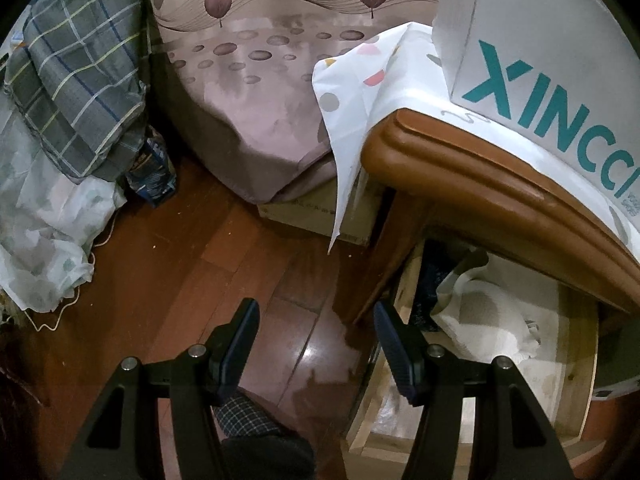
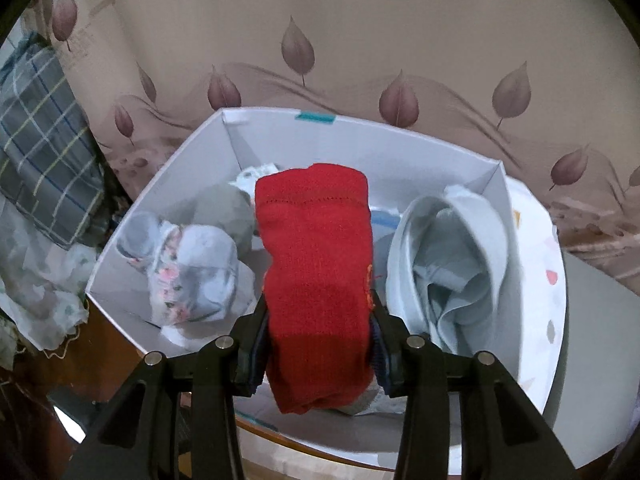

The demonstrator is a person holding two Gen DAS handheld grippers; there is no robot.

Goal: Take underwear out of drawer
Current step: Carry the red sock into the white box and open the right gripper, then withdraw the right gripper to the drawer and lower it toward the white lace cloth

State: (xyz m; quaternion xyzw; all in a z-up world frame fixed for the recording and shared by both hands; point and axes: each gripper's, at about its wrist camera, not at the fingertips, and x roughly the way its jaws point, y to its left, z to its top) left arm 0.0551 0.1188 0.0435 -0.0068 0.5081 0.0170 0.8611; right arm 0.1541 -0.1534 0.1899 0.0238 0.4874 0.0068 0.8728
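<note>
The right gripper (image 2: 320, 344) has its fingers (image 2: 256, 344) pinching a folded red underwear (image 2: 316, 264), which stands up between them above the near edge of a white cardboard box (image 2: 168, 184). Inside the box, a pale floral-printed garment (image 2: 188, 276) lies at the left, a pale blue crumpled garment (image 2: 448, 272) fills the right, and a grey piece (image 2: 224, 204) sits further back beside the red one. The left gripper (image 1: 316, 344) hangs over the wooden floor (image 1: 192, 272) with its fingers (image 1: 236, 344) spread and nothing between them. Just right of it the drawer (image 1: 576, 364) stands open below a brown wooden surface (image 1: 460, 168); white crumpled cloth (image 1: 492, 320) and something dark lie in it. On the surface stands the box with teal lettering, on a dotted white cloth (image 1: 352, 80). Further off is a bed with a leaf-patterned cover (image 1: 248, 64), and at the far left a plaid cloth (image 1: 76, 80).
</note>
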